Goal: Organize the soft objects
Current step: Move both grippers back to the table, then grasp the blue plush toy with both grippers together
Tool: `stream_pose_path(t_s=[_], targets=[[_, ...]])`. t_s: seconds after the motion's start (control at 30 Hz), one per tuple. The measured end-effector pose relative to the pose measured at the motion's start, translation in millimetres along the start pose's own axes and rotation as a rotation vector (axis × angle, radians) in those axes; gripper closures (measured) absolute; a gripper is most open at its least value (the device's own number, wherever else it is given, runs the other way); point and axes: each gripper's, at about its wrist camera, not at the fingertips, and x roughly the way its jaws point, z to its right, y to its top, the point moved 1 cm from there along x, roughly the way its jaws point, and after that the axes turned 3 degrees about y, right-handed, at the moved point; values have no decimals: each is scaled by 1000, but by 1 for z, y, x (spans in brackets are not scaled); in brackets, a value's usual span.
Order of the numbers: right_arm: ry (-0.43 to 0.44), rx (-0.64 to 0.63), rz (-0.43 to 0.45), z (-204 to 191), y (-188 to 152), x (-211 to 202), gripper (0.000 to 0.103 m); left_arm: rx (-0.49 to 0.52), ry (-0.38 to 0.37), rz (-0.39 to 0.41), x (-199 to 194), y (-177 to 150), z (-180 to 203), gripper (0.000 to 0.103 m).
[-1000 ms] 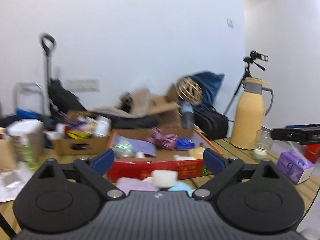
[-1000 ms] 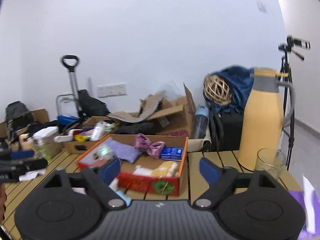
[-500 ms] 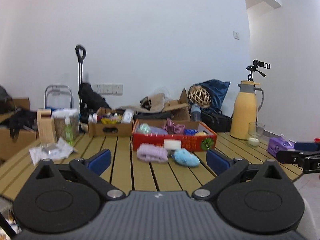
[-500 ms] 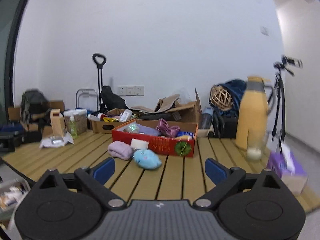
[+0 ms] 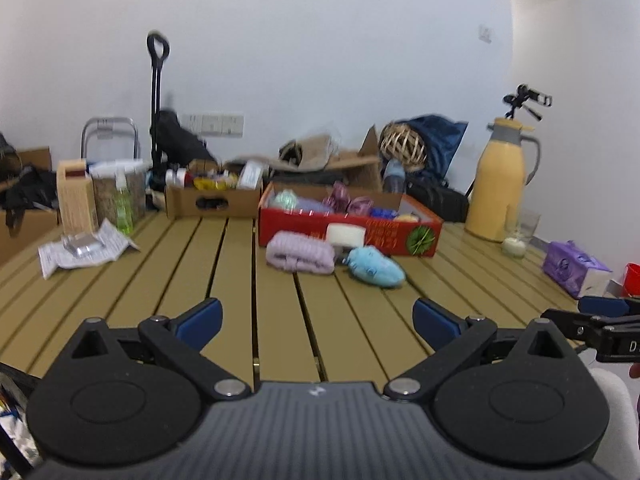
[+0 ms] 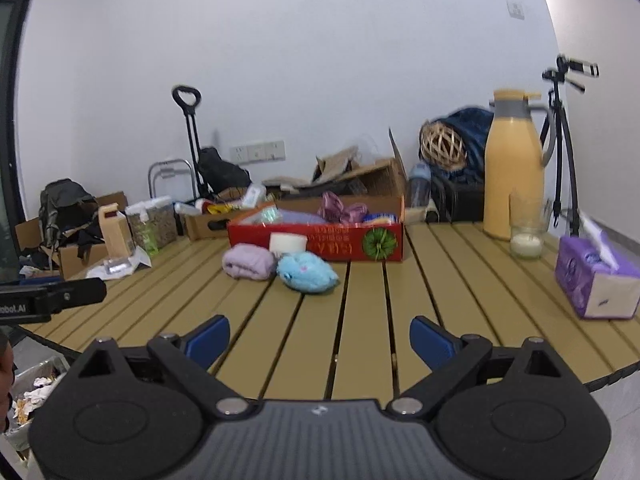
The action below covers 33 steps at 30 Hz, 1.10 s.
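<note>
- Red box [image 6: 316,236] — printed lettering too small to read.
- Contents behind its front wall partly hidden.
- Purple tissue pack [image 5: 576,268] — blurred in left view.

Before the box [image 6: 316,240] on the counter [image 6: 360,320]: rolled cloth [image 6: 249,261] left, plush toy [image 6: 306,272] right, tissue pack [image 6: 592,280] far right.

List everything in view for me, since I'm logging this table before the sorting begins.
folded cloth: 1, lilac, on table before box
plush toy: 1, light blue, beside the cloth
white block: 1, against box front
red box: 1, holding soft items
brown carton: 1, left of box
thermos: 1, yellow, far right
glass: 1, clear, beside thermos
tissue pack: 1, purple, right edge
slatted table: 1, tan
left gripper: fingers open, empty
right gripper: fingers open, empty
</note>
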Motion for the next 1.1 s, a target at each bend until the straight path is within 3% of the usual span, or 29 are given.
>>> stream_pose_path(t_s=[0.27,0.57,0.73,0.9,1.0,1.1], targets=[[-5,53,-80,19,10,73,15,-60,-16,-74,84,15,-2,2],[73,57,-113,29,44,168,29,-18,-112,-95,174,48,15,34],[115,95,-139,39,59,223,41,-54,-181,-192,230,52,24,64],[162,189,-193,58,61,263,47,-122,-267,-258,267,52,31,66],[205,260,-227,69,54,282,55,-147,-266,-304,289,51,34,66],[246,332,-235,76,48,289,55,-195,-288,-316,300,49,30,66]])
